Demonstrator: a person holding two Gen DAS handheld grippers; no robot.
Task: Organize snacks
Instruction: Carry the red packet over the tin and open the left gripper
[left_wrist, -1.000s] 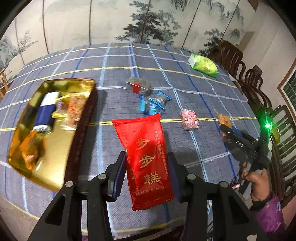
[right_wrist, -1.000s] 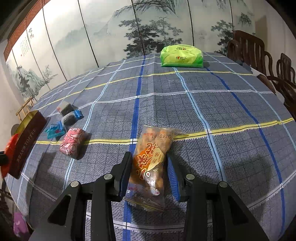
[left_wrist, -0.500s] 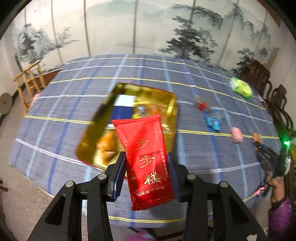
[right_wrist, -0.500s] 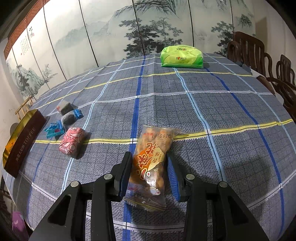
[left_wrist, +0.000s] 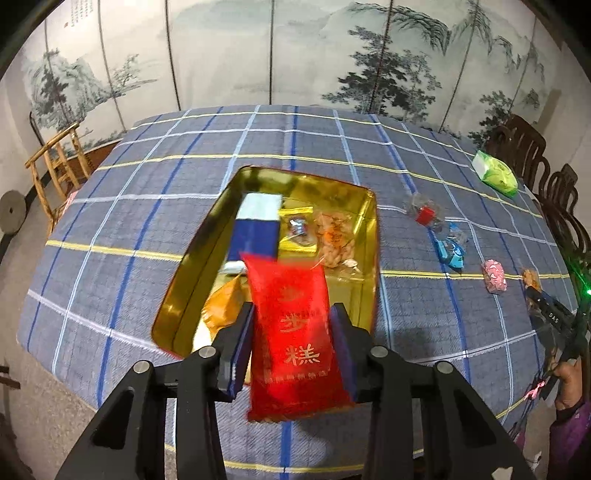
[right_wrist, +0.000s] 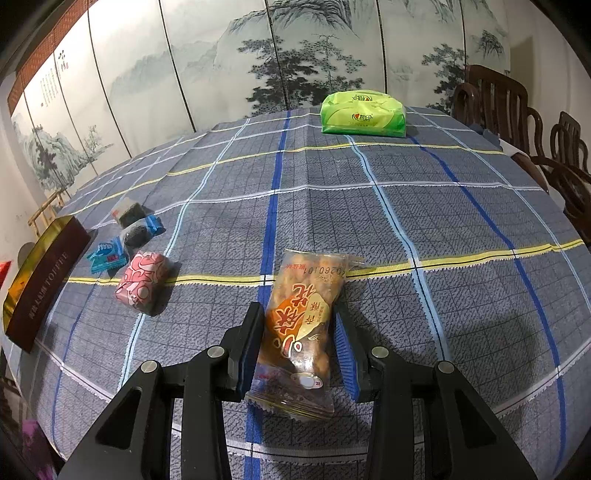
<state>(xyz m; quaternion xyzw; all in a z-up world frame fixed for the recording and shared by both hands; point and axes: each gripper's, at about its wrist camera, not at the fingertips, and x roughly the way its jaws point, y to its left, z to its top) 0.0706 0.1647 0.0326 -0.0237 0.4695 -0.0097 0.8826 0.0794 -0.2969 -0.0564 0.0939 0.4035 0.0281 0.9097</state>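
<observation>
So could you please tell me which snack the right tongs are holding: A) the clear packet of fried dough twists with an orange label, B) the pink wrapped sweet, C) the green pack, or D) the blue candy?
A: in the right wrist view the right tongs grip the clear packet of fried dough twists; the others lie untouched on the tablecloth.

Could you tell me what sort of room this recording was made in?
Probably a home or restaurant dining room: a large table under a checked tablecloth, carved wooden chairs around it, and a painted landscape folding screen behind.
</observation>
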